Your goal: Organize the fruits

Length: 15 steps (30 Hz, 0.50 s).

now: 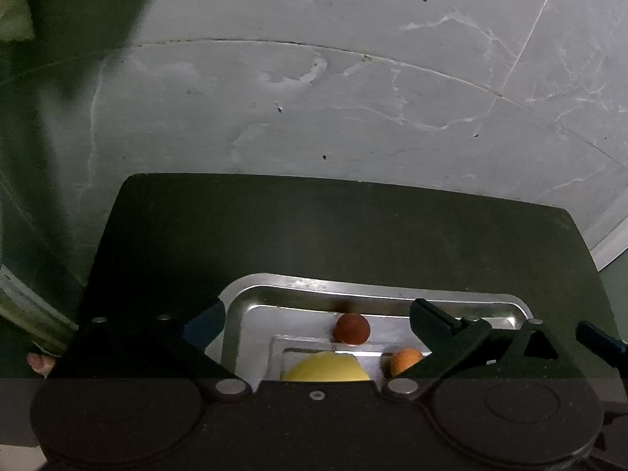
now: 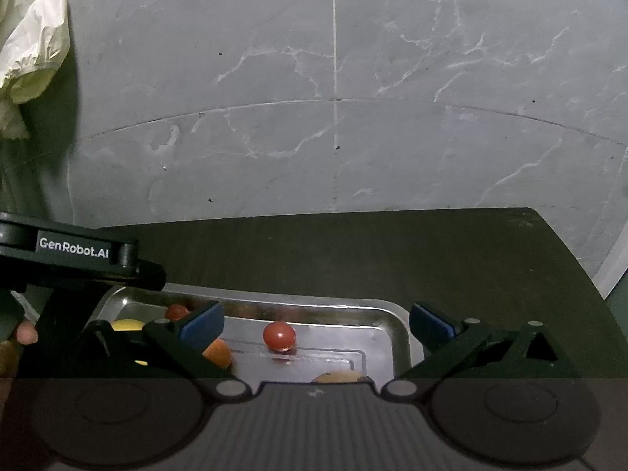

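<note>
A steel tray (image 1: 239, 314) lies on a dark table top. In the left wrist view it holds a dark red fruit (image 1: 351, 327), a small orange fruit (image 1: 406, 359) and a yellow fruit (image 1: 325, 369). My left gripper (image 1: 316, 324) hangs open over the tray, holding nothing. In the right wrist view, a red tomato (image 2: 278, 335) sits mid-tray (image 2: 396, 325), with an orange fruit (image 2: 218, 351), a yellow fruit (image 2: 127, 325), a second red fruit (image 2: 176, 311) and a tan fruit (image 2: 339, 376) partly hidden. My right gripper (image 2: 316, 324) is open and empty above the tray.
The left gripper's black body (image 2: 74, 249) crosses the left side of the right wrist view, with a hand (image 2: 23, 333) under it. Grey marbled floor tiles (image 2: 392, 117) lie beyond the dark table (image 2: 392, 251). A crumpled white bag (image 2: 31, 39) is at the upper left.
</note>
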{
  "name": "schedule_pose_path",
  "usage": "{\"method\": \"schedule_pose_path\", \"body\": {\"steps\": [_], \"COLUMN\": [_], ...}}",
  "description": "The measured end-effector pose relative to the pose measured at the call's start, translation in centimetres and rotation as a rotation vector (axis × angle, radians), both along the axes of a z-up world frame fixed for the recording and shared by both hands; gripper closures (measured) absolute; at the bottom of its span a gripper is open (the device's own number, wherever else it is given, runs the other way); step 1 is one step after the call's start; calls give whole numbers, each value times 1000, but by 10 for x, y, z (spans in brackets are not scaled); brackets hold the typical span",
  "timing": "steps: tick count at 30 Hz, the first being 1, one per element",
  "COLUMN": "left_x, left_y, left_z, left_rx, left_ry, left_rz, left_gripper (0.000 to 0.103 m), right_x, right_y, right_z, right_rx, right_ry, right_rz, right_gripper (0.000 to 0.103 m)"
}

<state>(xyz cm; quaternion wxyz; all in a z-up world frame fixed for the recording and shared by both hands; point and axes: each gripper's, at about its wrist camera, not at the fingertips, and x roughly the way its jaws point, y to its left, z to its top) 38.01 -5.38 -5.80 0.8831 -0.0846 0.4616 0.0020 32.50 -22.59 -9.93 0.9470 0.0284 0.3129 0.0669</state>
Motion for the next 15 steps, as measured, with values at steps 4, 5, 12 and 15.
{"method": "schedule_pose_path", "body": {"steps": [4,5,12,15], "left_x": [-4,-6,-16,-20], "left_y": [2,3,9,10], "left_z": [0,1,2,0], "left_rx": [9,11,13,7], "left_ry": [-10,-13,-34,-40], "left_rz": [1,0,9,21], "left_gripper": [3,3,3,3], "right_x": [-4,-5,-15,-19], "right_y": [3,4,9,10], "right_z": [0,0,4,10], "right_rx": [1,2,-1,-18], "right_ry": [-3,-4,-17,-24], "right_rz": [-11,-15,-26,-26], "right_gripper": [0,0,0,0]}}
